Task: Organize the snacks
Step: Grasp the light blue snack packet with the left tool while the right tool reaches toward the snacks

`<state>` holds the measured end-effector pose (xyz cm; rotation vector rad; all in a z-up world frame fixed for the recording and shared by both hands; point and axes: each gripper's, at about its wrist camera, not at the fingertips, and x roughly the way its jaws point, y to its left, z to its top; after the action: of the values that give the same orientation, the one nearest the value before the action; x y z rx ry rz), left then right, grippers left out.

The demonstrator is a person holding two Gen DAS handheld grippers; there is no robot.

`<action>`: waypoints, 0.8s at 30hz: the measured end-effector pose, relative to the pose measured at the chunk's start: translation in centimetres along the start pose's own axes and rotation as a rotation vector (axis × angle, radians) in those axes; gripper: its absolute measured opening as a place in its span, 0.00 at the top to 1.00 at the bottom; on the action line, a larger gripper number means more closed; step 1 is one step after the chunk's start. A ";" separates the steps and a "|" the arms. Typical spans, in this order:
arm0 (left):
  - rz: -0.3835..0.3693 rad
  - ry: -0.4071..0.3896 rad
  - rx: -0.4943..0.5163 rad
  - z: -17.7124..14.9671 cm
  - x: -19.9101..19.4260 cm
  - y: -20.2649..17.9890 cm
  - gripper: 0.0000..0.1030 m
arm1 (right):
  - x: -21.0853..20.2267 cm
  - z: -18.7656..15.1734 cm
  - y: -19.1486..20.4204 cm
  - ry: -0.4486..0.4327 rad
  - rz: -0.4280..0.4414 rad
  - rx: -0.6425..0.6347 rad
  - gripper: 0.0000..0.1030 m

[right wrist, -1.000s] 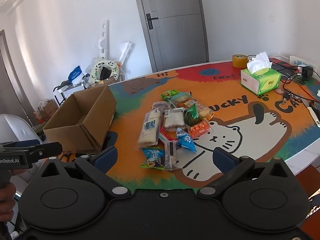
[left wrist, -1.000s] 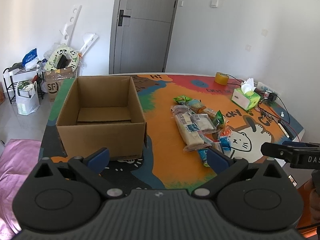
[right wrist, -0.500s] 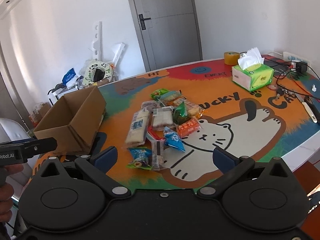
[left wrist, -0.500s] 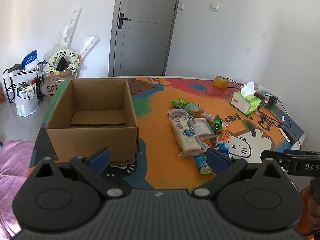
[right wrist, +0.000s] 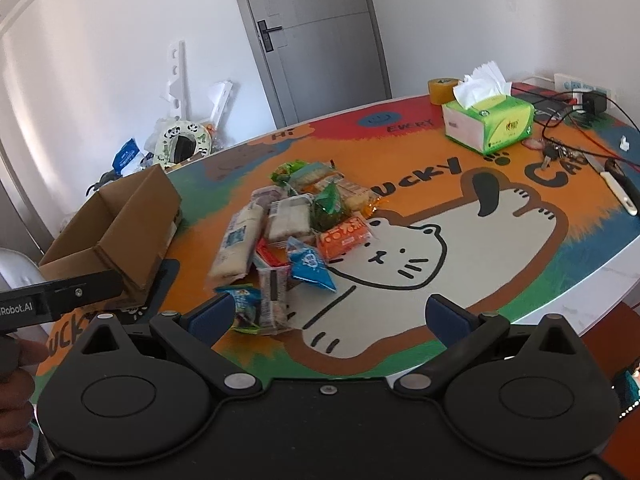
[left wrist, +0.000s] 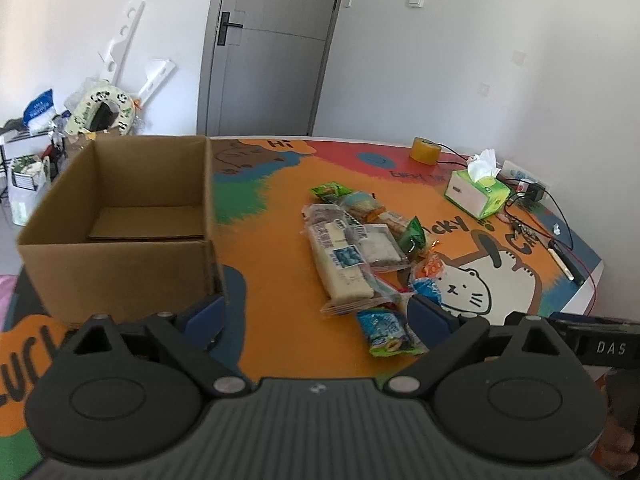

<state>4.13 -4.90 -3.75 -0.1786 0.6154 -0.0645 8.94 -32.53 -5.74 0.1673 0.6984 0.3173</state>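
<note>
Far left on the surface [left wrist: 272, 264] stands the open cardboard box [left wrist: 120, 240], upright and holding no snacks that show; a loose sheet of card lies on its floor. The left tongs [left wrist: 316, 316] hang above the near edge, jaws spread wide with nothing between them. One blue fingertip sits close to the box's near corner, so a careless swing could knock the light box askew or push it along.

To the right of the box, well apart from it, the snack pile [right wrist: 288, 232] lies in a loose heap on the orange patch: a long pale bread pack [right wrist: 238, 242], a green pouch [right wrist: 326, 208], an orange packet [right wrist: 346, 236], a blue triangular pouch [right wrist: 310, 266] and a small blue-green packet [right wrist: 244, 304] nearest the edge. They overlap, so closing on one wrapper will likely drag or flip its neighbours, and slick film may slide out of a shallow pinch. The nearest packet could be shoved off the edge.

The right tongs [right wrist: 328, 314] are likewise wide open and empty, hovering over the near side of the pile. Both tongs working the same heap risk colliding.

Far right sit the tissue box [right wrist: 488, 122], tape roll [right wrist: 440, 90] and trailing cables [right wrist: 576, 120], which a wide reach might snag
</note>
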 end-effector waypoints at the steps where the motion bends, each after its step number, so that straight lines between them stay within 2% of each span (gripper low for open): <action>1: -0.006 0.003 0.000 0.0 0.3 -0.1 0.08 | 0.1 -0.1 -0.2 -0.002 -0.001 0.005 0.00; 4: -0.028 0.010 0.005 -0.1 1.3 -0.5 0.10 | 0.7 -0.2 -0.8 -0.013 -0.005 0.014 0.00; 16: -0.051 0.065 0.028 -0.9 5.1 -2.0 0.11 | 2.6 -1.0 -2.1 -0.031 0.017 0.010 0.01; 21: -0.074 0.069 0.031 -1.4 6.4 -2.6 0.13 | 3.8 -1.1 -2.4 -0.013 0.048 0.015 0.12; 24: -0.078 0.087 0.032 -1.5 7.4 -2.9 0.26 | 4.5 -1.1 -2.6 0.000 0.069 0.025 0.21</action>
<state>9.26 -8.81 -8.66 -0.1693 0.6936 -0.1578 12.06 -33.38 -9.94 0.2156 0.6976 0.3743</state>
